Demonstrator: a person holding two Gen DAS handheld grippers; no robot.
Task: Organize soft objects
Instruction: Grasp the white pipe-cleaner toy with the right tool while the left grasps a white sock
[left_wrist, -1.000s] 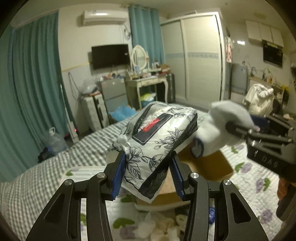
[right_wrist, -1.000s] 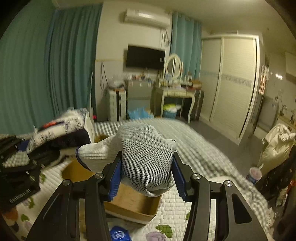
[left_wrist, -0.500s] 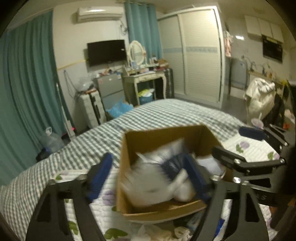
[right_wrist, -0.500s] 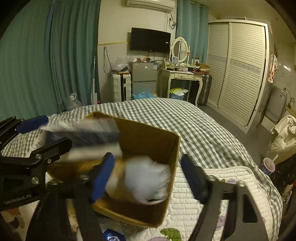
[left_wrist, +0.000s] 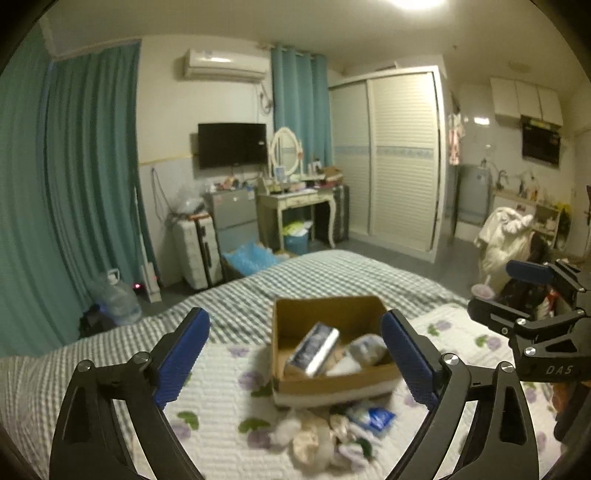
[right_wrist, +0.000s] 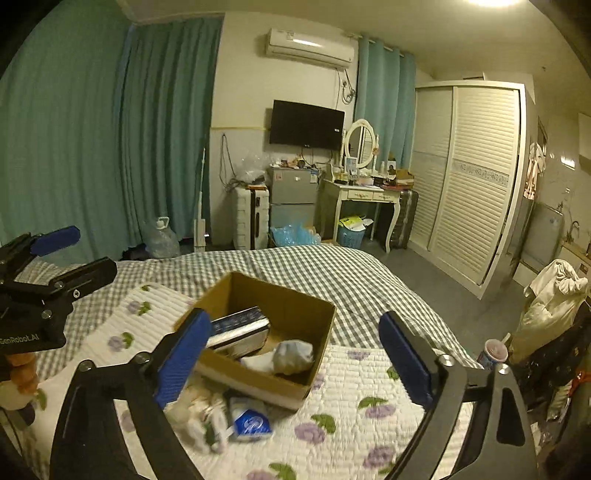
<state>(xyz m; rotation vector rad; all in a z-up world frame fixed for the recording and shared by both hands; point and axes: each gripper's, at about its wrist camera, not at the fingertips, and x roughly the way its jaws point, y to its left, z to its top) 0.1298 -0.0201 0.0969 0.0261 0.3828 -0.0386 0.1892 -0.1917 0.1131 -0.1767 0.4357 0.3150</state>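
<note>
A brown cardboard box (left_wrist: 334, 386) (right_wrist: 291, 302) sits on the bed's flowered quilt. Inside it lie a floral tissue pack (left_wrist: 314, 349) (right_wrist: 240, 326) and a grey-white glove (left_wrist: 365, 349) (right_wrist: 293, 356). My left gripper (left_wrist: 295, 362) is open and empty, above and in front of the box. My right gripper (right_wrist: 291, 365) is open and empty, over the box's near right side; it also shows at the right of the left wrist view (left_wrist: 532, 314). A heap of small soft items (left_wrist: 325, 435) (right_wrist: 207, 417) and a blue packet (left_wrist: 373, 415) (right_wrist: 251, 419) lie in front of the box.
The checked bedspread (right_wrist: 332, 273) runs to the bed's far edge. Beyond are a dressing table (right_wrist: 364, 192), a small fridge (right_wrist: 293, 195), a suitcase (left_wrist: 197, 251) and a wardrobe (right_wrist: 476, 177). A water bottle (left_wrist: 114, 295) stands by the curtain. A cup (right_wrist: 493, 350) stands at the bedside.
Both grippers opened and dropped the tissue pack and the glove into the box, then drew back and up. Both objects now rest in the box.
</note>
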